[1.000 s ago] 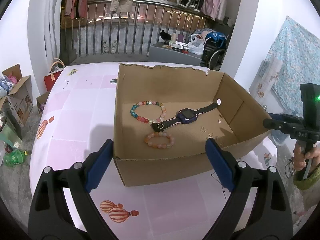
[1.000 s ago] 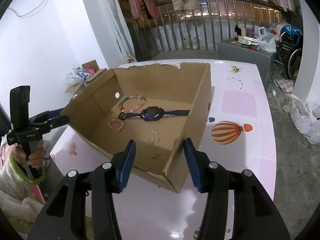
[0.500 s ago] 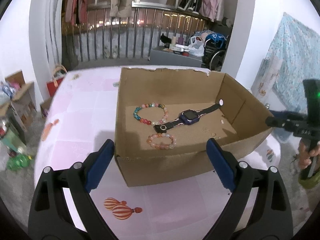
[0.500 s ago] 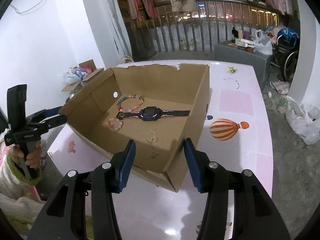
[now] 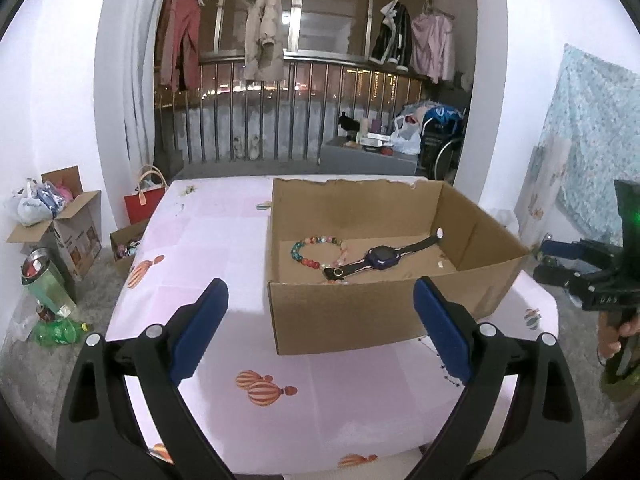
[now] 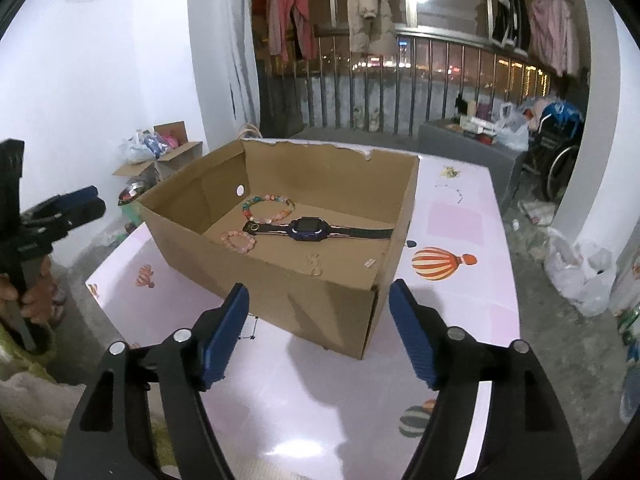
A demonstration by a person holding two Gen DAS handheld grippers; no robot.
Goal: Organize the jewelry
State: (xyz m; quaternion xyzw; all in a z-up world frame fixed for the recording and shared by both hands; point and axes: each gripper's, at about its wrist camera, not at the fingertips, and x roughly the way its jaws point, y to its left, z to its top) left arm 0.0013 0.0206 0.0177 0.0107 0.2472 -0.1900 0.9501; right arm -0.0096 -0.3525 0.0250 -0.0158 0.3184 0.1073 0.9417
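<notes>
With both tongs empty, left tongs (image 5: 320,328) apart and right tongs (image 6: 320,332) opening, the jewelry seems gathered in the brown cardboard box (image 6: 280,280) mid-frame; next likely means reaching in for the multicoloured bead bracelet (image 6: 267,209)

No wording reads clearly: only faint pale letters, too blurred to make out, on the other gripper's black body (image 5: 600,300) at three o'clock.
</notes>
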